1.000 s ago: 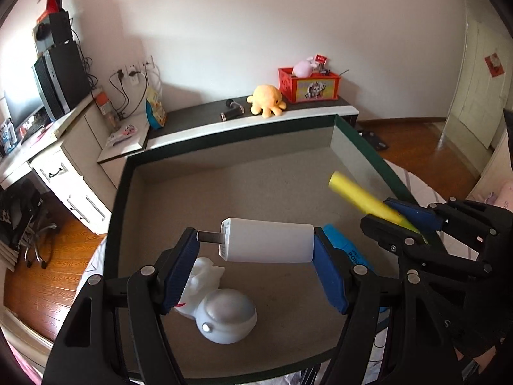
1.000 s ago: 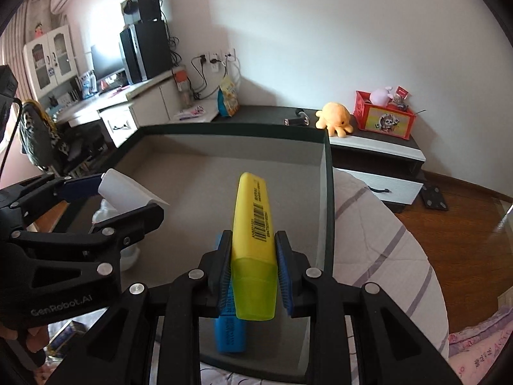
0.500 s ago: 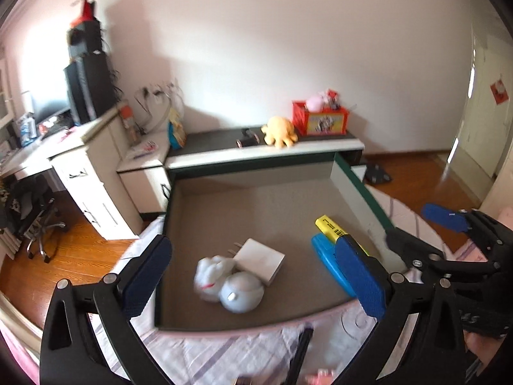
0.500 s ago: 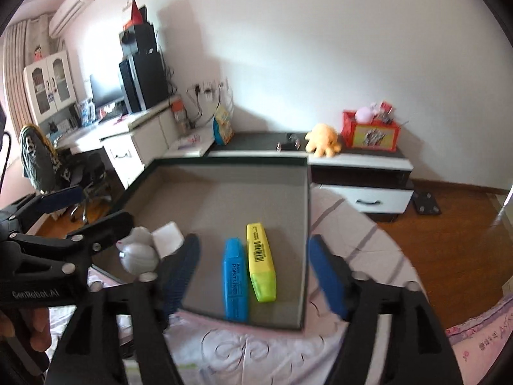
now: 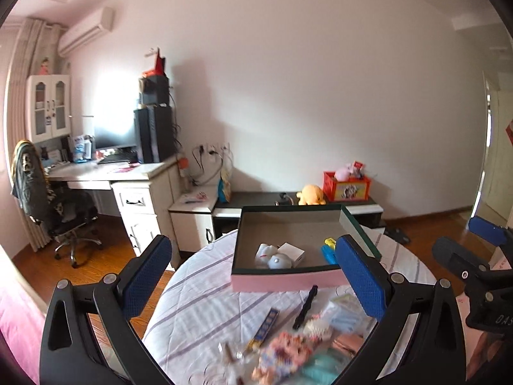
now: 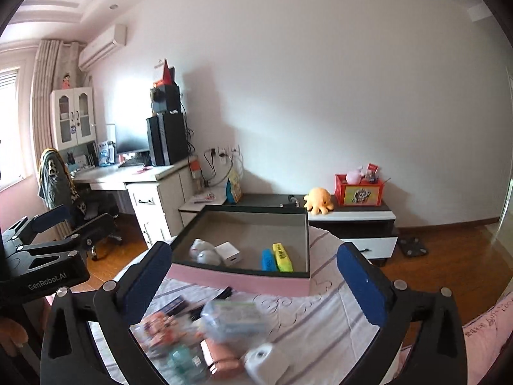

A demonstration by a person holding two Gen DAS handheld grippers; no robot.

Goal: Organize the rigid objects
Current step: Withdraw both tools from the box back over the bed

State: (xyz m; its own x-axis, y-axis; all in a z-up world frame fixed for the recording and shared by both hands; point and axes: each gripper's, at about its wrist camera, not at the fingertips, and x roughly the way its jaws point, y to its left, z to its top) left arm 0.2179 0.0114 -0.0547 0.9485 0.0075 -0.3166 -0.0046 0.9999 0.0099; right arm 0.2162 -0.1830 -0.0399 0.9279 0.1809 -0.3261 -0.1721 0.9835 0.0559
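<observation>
Now both sets of fingers spread wide, empty: left gripper [image 5: 253, 269], right gripper [image 6: 256, 272]. Yellow highlighter [image 6: 282, 252] lies in box [image 6: 237, 280], well beyond the fingers, beside blue highlighter [image 6: 267, 260].

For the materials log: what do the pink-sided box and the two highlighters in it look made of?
The box looks like cardboard: flat matte walls, thin straight edges, greyish unglossed lining.

The yellow highlighter and the blue highlighter look like hard moulded plastic, smooth and evenly coloured; the yellow one seems to carry a printed label.

Both are judged by look alone.
</observation>
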